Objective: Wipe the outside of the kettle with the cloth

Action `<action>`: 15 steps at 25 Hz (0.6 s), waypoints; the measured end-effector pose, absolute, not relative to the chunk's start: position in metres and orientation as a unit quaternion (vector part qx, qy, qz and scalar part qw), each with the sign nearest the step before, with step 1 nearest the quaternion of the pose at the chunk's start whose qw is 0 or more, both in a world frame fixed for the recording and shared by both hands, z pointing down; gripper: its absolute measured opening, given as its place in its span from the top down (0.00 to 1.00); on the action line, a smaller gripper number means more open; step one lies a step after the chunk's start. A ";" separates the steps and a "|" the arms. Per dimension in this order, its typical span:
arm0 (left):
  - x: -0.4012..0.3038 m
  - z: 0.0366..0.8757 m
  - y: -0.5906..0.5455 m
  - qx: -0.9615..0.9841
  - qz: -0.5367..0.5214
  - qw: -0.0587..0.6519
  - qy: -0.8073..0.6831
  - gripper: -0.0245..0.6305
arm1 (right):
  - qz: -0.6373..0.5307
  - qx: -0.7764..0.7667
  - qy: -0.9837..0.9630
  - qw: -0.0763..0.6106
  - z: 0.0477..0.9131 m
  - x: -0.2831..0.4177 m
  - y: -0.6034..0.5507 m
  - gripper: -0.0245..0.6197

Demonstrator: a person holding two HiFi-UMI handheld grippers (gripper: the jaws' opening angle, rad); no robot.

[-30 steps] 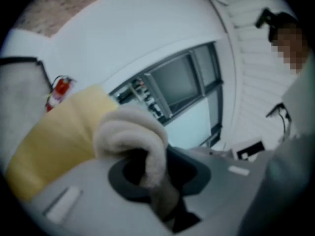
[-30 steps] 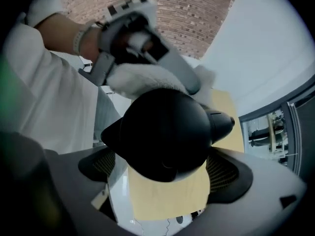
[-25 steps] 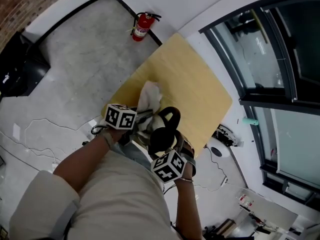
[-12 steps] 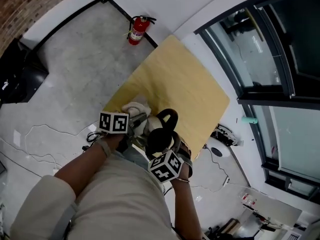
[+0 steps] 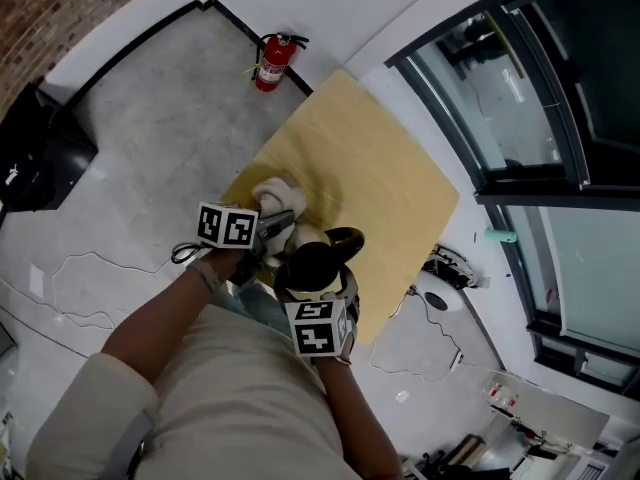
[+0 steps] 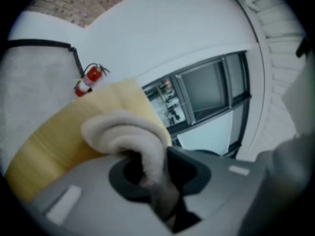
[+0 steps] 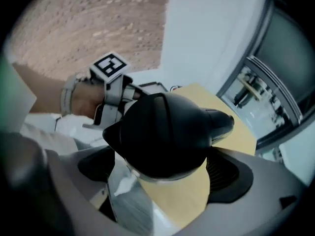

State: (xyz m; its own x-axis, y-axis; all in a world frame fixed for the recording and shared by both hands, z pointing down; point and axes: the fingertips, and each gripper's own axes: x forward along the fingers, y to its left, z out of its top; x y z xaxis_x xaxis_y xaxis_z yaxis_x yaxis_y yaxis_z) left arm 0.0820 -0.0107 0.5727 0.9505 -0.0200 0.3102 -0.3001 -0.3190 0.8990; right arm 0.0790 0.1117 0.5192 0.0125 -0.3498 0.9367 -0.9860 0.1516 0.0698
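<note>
L gripper [image 5: 272, 226]: jaws pinching a fold of the cloth [image 5: 278, 192]; the bunched rest is bulging out ahead of them.
R gripper [image 5: 322, 296]: jaws spreading wide round the kettle [image 5: 315, 266], seemingly clamping its steel body; black lid filling the gap.
Kettle pos: sitting at near edge of tabletop [image 5: 380, 158], right in front of the person; handle pointing away to the R.
Key relation: cloth lying just L of kettle, at or almost at its wall. L gripper is doing the wiping, so the stroke is likely heading R, onto that wall.

Left gripper [image 5: 270, 226] and right gripper [image 5: 318, 303] sit close together, jaws clamped.
</note>
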 end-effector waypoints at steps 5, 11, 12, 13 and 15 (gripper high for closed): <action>0.029 0.554 -0.038 0.758 0.026 0.636 -0.142 0.83 | 0.272 0.534 -0.674 0.433 0.465 0.093 0.109 0.10; 0.056 0.494 0.011 0.856 0.067 0.513 0.000 0.83 | 0.011 0.217 -0.694 0.686 0.498 0.098 0.110 0.10; 0.064 0.484 0.014 0.872 0.072 0.484 0.003 0.83 | 0.010 0.193 -0.697 0.690 0.508 0.092 0.106 0.10; 0.071 0.483 0.014 0.882 0.079 0.464 -0.002 0.83 | 0.013 0.172 -0.699 0.694 0.516 0.086 0.106 0.10; 0.078 0.514 0.005 0.880 0.105 0.462 -0.031 0.83 | 0.023 0.142 -0.699 0.700 0.528 0.077 0.108 0.10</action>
State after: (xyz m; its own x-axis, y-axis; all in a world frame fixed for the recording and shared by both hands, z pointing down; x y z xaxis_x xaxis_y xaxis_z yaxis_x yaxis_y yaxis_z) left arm 0.0783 0.0049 0.5137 0.9762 0.0429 0.2124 -0.1503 -0.5719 0.8064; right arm 0.0770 0.1080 0.5278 0.0212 -0.1667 0.9858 -0.2314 0.9584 0.1671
